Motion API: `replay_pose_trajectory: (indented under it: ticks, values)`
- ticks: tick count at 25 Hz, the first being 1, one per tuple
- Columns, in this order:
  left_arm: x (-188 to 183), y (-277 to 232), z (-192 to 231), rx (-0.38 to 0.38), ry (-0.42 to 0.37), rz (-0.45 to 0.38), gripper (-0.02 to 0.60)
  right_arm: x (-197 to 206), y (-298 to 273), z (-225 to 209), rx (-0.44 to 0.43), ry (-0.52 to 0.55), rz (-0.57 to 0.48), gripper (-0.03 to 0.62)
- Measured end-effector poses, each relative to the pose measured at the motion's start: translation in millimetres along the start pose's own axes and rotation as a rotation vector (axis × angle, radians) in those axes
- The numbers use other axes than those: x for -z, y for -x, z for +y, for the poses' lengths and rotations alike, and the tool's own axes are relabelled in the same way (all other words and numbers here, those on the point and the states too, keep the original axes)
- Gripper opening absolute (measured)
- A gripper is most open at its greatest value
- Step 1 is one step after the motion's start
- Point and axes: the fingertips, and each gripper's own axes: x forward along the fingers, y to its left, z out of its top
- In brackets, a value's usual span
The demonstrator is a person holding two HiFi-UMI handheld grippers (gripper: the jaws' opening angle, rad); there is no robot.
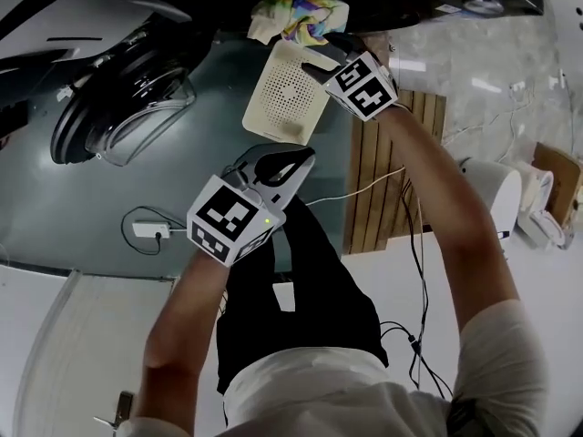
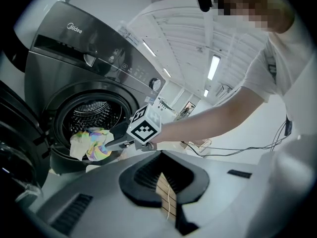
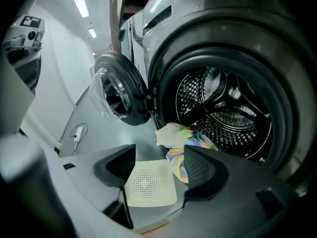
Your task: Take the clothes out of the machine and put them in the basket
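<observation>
A tie-dye cloth (image 1: 299,16) hangs over the lip of the washing machine's drum (image 3: 228,108); it also shows in the left gripper view (image 2: 91,144) and the right gripper view (image 3: 184,142). The white perforated basket (image 1: 287,94) stands on the floor right below the opening. My right gripper (image 1: 321,60) is open just short of the cloth, and the basket (image 3: 148,182) shows between its two pads. My left gripper (image 1: 290,164) hangs lower, above the floor and apart from cloth and basket. Its fingertips meet with nothing in them, and a thin slit shows slats.
The machine's round door (image 1: 118,107) stands swung open to the left. A wooden slat platform (image 1: 392,171) lies at the right, with cables (image 1: 414,271) trailing over the floor. A power strip (image 1: 150,230) lies at the left, a white appliance (image 1: 496,189) at the far right.
</observation>
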Motion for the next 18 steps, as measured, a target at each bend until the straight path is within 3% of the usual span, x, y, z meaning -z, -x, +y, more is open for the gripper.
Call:
replay_pose_trajectory:
  ticks: [12,18]
  values:
    - [13,-18,29,0.024,0.013,-0.014,-0.003,14,-92,-61,0.08,0.14,0.074,0.337]
    - [20,-18,40,0.031,0.027,-0.029,-0.003,31,-120,-96,0.088,0.353,0.195,0.354]
